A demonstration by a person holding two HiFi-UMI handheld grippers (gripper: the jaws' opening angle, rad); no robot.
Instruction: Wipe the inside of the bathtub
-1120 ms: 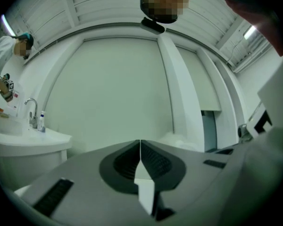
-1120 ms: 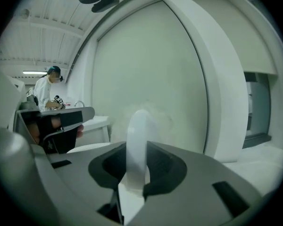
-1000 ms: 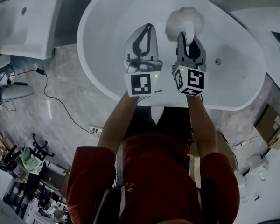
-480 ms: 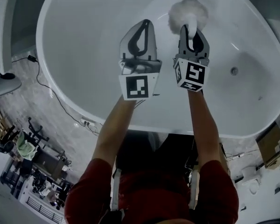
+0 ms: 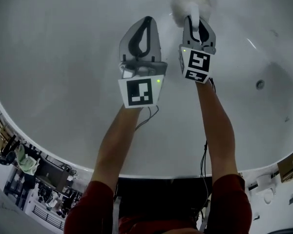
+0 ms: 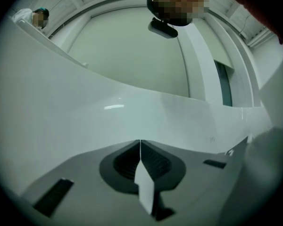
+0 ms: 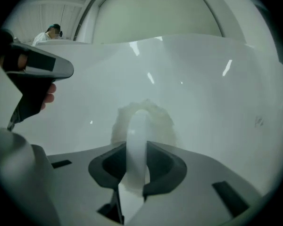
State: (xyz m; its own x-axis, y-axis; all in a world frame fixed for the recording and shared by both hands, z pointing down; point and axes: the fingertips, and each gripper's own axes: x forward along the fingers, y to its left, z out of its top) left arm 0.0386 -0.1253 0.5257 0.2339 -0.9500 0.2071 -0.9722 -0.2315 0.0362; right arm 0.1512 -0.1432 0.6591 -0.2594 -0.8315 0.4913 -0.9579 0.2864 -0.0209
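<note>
The right gripper [image 5: 195, 23] is clenched on the brush [image 5: 180, 4] handle; its fluffy head lies straight ahead of the jaws, seemingly against the tub [image 5: 58, 57] wall. The left gripper [image 5: 147, 22], jaws together and empty, hovers just beside

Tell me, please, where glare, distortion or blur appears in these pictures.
Head view: the bathtub is evenly lit, with one small glare streak at the right. Right gripper view: fisheye curves its rim, glare streaks show, and the fluffy brush looks soft. Left gripper view: dark corners, strong fisheye bending.
</note>
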